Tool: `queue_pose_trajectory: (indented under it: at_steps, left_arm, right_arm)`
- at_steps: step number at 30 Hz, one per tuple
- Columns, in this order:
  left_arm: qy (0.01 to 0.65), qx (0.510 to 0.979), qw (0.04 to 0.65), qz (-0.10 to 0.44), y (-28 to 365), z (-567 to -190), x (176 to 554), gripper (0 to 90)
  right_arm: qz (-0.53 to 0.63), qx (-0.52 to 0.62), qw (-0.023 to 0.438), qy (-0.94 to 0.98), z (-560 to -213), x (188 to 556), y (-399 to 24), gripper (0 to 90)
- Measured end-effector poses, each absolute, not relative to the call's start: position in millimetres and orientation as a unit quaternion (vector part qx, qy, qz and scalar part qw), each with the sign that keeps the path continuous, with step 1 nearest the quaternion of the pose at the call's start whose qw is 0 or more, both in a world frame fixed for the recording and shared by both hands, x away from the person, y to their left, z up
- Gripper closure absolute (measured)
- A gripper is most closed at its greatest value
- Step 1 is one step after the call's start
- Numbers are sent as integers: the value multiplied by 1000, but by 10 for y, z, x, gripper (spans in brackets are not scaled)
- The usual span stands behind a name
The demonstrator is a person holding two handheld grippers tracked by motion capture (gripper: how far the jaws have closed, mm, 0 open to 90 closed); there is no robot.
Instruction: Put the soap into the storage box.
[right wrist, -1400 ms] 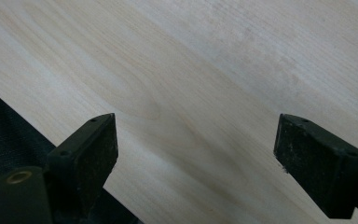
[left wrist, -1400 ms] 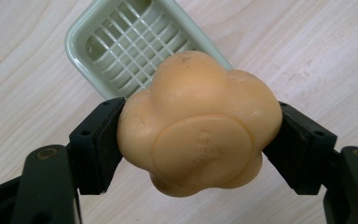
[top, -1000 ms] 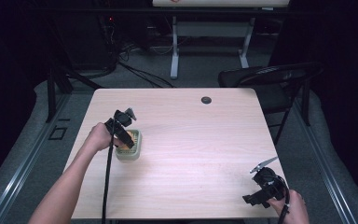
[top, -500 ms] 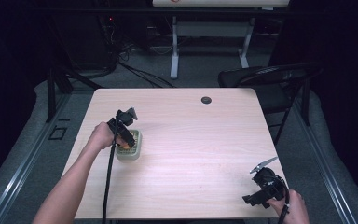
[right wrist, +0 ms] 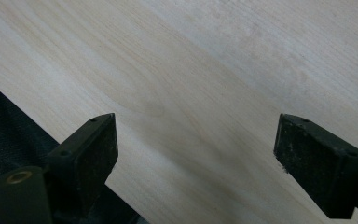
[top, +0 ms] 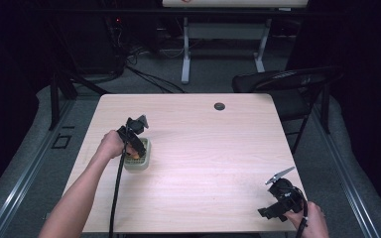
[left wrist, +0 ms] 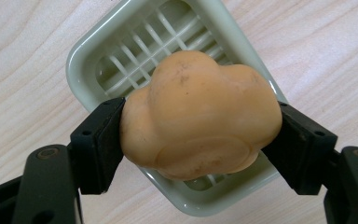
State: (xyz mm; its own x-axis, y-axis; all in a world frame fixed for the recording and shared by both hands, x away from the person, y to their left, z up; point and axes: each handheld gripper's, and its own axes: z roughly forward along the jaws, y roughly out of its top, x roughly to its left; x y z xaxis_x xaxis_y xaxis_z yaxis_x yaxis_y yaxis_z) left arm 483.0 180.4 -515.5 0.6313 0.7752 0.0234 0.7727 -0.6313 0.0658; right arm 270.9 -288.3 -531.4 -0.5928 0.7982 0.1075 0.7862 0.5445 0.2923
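Left gripper [left wrist: 200,140] clamped on orange lobed soap [left wrist: 200,126] — held directly above pale green slatted dish [left wrist: 121,42], dish's long axis running 10 to 4 o'clock. Right gripper [right wrist: 196,158] wide, empty — idle at table's [top: 218,148] 5 o'clock corner.

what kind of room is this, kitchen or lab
Probably a lab or recording room, not a kitchen: a bare wooden table in a dark space, cables on the grey floor, a folding chair, and a person holding a gripper in each hand.
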Motion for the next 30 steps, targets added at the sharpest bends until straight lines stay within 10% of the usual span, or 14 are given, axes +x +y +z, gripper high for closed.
queue_pose_trajectory:
  at_steps: [30]
  left_arm:
    - [437, 898, 36, 33, 1801, -5179, 4882, 227]
  right_arm:
    - [156, 452, 14, 878, -5334, 2706, -2874, 131]
